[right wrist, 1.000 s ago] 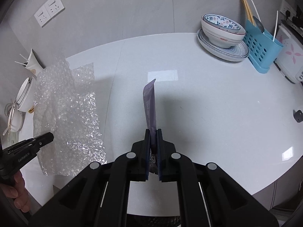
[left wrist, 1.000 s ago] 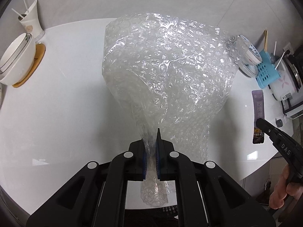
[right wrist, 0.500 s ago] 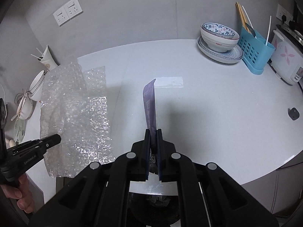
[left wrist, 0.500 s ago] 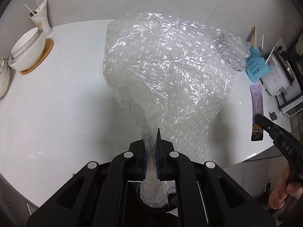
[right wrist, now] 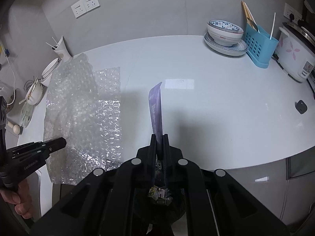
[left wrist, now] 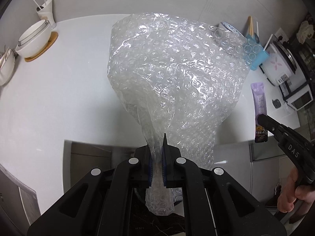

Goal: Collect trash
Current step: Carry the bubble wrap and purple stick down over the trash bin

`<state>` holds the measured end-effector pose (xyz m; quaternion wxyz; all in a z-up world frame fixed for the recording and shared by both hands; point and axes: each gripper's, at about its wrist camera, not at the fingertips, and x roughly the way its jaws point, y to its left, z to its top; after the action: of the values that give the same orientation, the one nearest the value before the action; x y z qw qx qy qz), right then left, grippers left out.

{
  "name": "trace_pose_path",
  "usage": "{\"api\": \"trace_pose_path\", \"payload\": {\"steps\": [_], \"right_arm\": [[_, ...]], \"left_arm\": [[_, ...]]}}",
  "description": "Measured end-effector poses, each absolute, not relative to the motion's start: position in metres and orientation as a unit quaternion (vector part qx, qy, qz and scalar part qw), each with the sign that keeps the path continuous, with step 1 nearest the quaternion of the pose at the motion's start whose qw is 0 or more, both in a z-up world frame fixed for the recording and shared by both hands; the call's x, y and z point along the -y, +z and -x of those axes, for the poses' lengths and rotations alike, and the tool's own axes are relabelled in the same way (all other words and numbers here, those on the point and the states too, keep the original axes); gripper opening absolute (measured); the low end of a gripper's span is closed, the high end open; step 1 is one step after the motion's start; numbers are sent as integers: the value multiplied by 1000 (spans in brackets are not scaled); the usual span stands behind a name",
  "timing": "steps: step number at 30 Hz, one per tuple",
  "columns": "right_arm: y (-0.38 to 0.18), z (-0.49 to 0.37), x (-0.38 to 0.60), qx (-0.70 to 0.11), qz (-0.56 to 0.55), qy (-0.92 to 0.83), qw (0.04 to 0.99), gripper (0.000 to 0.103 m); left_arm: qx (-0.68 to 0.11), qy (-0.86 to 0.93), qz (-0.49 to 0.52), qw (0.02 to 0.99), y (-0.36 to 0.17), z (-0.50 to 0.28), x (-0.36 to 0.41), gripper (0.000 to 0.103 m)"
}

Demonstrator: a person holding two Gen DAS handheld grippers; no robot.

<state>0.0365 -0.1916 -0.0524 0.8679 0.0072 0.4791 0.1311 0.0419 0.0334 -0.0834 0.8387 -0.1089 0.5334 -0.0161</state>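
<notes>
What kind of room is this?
Probably a home kitchen: a white rice cooker with pink flowers, a blue perforated cutlery holder with chopsticks and a blue-patterned bowl on a plate line the white counter.

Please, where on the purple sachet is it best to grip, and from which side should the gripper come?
Grip the purple sachet at one short end, across its flat faces, coming along its length. It is a thin, flat, narrow strip, so the pads close well on the faces. The right gripper holds it this way now, and the strip stands out straight from the jaws.
</notes>
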Motion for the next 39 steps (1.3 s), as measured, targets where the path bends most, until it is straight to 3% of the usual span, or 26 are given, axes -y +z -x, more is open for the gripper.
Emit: {"api": "trace_pose_path", "payload": {"steps": [19, 39], "right_arm": [[-116, 49, 222, -499, -9, 158, 852, 5], [-226, 84, 217, -536, 24, 190, 822, 5]], "left_arm": [[-563, -31, 111, 819, -150, 51, 3, 6], [-612, 1, 133, 780, -275, 84, 0, 6]]}}
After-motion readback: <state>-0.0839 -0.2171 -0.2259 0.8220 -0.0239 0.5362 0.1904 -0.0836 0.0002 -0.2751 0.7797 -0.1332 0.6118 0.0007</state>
